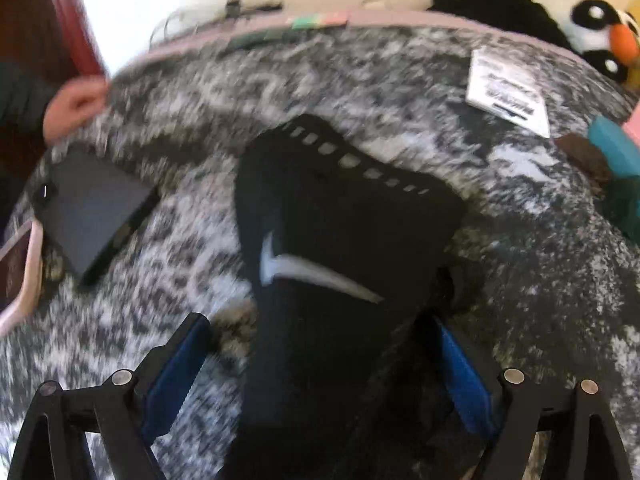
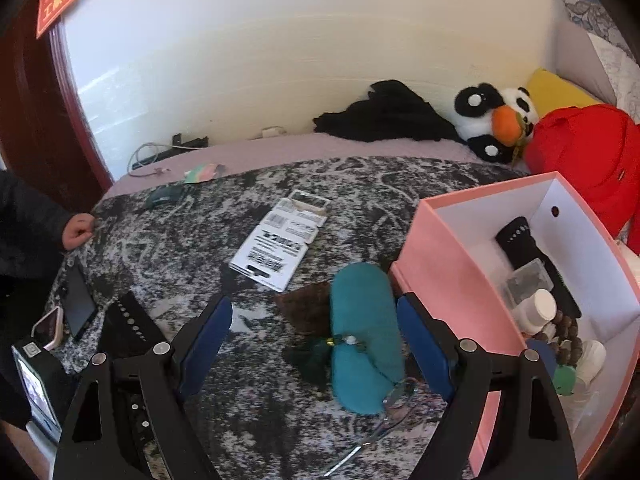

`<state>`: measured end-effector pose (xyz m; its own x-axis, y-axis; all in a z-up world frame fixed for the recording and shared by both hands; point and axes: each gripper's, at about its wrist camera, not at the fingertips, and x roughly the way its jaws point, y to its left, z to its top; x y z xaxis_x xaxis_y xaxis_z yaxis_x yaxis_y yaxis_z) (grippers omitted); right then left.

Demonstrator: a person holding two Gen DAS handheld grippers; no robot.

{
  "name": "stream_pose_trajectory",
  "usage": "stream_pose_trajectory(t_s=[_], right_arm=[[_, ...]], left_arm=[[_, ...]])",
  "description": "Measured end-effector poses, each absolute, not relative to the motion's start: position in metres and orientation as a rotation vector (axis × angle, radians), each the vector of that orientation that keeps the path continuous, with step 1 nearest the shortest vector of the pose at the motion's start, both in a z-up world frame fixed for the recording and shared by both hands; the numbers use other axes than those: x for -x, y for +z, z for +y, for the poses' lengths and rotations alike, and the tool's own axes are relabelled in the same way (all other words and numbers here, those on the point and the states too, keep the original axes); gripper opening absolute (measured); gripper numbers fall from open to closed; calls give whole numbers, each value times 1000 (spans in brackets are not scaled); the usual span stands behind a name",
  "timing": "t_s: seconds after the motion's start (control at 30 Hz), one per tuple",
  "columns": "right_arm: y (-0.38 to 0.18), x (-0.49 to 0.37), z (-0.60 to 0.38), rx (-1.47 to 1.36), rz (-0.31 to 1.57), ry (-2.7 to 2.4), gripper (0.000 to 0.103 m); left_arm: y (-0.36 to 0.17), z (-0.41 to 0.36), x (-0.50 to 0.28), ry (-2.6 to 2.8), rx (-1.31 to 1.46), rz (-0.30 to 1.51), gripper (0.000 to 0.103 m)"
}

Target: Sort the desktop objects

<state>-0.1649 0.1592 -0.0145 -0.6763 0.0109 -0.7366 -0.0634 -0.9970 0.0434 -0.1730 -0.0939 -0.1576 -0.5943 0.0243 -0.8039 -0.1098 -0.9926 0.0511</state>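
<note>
The left gripper [image 1: 320, 364] is right over a black sock [image 1: 320, 232] with a white swoosh, and its jaws are spread wide with the blue pads [image 1: 176, 376] on either side of the cloth, not pressing on it. The sock lies flat on the grey patterned blanket [image 1: 520, 280], straight ahead of the fingers and running back between them, its cuff with the row of pale dots at the far end. This looks like soft, light, floppy stuff: no risk of breaking, little risk of slipping against those pads, but it will droop and trail at both ends once lifted. The best hold, by my reckoning, is across the middle near the swoosh, where the fabric lies doubled and thick, pinching deep enough to gather both layers and not the blanket beneath. Off to the left of this gripper lies a dark tablet [image 1: 92, 216]; far ahead and to the right, a white card [image 1: 508, 92]. Over to the right gripper [image 2: 316, 340], also spread wide and holding nothing, hanging above a teal pouch [image 2: 364, 336] that sits between its fingers but clear of the pads. Just to its right stands the pink box [image 2: 444, 260], with another black sock [image 2: 520, 240] already inside beside white bottles [image 2: 540, 308] and brown beads [image 2: 564, 332]. So the box is likely the drop point for this one. A person's hand [image 2: 78, 232] rests at the blanket's far left edge, well apart.
</note>
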Motion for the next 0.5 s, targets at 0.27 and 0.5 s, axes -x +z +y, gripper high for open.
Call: stream_pose_trajectory(t_s=[0.27, 0.5], right_arm=[[-26, 164, 157, 1281, 1, 2802, 87], [-22, 161, 155, 1267, -4, 2815, 87]], left_arm=[[-154, -86, 174, 2745, 1373, 167, 91], [-129, -87, 166, 2814, 1299, 172, 91]])
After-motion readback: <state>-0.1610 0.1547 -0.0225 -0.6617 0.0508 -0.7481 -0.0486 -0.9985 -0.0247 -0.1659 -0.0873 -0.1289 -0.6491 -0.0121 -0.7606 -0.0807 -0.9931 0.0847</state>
